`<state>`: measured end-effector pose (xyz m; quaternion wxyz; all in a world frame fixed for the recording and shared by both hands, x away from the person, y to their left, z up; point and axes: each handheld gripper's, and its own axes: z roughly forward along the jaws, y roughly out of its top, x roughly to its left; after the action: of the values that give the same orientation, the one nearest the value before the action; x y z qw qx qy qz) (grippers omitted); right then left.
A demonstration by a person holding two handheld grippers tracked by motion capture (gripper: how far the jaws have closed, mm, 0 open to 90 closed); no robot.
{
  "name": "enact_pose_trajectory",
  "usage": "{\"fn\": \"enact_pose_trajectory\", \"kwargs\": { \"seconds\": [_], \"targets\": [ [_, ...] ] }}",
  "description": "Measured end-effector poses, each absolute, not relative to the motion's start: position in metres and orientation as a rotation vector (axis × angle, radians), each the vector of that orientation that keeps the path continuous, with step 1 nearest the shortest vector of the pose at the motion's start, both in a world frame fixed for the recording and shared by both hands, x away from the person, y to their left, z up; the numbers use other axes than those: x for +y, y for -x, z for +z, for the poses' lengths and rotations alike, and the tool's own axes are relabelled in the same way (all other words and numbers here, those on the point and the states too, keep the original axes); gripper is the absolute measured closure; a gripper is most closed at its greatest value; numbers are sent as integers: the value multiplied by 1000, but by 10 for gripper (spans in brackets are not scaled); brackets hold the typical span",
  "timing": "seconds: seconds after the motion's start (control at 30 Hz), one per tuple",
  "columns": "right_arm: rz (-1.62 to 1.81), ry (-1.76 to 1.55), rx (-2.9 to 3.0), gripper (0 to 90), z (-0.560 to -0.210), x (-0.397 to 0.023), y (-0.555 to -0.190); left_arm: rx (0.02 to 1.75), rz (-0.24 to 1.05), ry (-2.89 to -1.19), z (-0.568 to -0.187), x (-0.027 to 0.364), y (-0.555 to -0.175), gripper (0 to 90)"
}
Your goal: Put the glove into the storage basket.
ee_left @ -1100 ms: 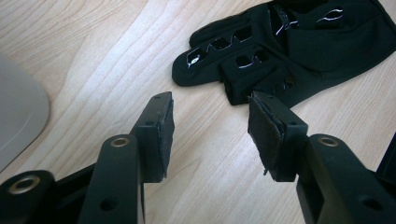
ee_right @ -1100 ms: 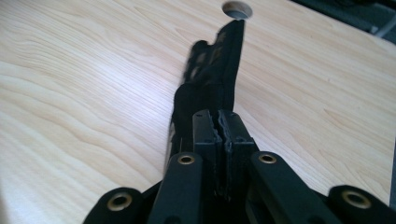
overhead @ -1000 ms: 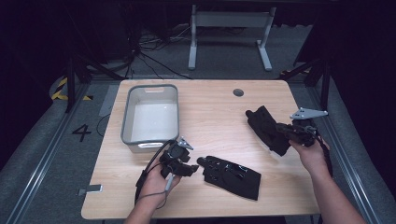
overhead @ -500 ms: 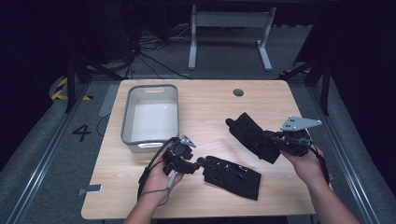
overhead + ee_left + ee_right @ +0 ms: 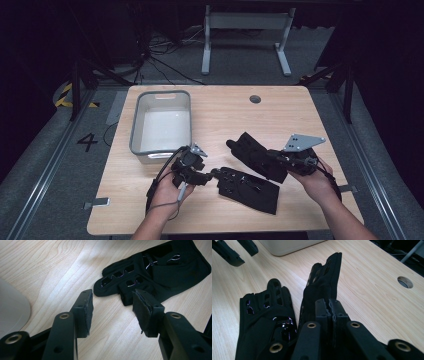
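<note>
Right gripper (image 5: pixel 270 156): fingers pressed together, pinching the cuff of a black fabric glove with cut-out holes (image 5: pixel 252 152), held up above the light wooden desk (image 5: pixel 300 107). Left gripper (image 5: pixel 212 175): fingers spread, nothing between them, tips just beside the second black perforated glove (image 5: pixel 250 189), which lies flat on the desk. Grey plastic tub (image 5: pixel 161 125) stands behind the left gripper.
</note>
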<state>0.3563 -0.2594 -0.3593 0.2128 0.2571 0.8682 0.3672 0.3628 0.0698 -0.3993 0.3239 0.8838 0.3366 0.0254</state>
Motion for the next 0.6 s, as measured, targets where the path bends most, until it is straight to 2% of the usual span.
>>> {"fn": "enact_pose_trajectory", "kwargs": {
  "seconds": [0.6],
  "targets": [
    [934, -597, 2412, 860, -373, -242, -348, 889, 59, -2319, -400, 71, -362, 509]
  ]
}}
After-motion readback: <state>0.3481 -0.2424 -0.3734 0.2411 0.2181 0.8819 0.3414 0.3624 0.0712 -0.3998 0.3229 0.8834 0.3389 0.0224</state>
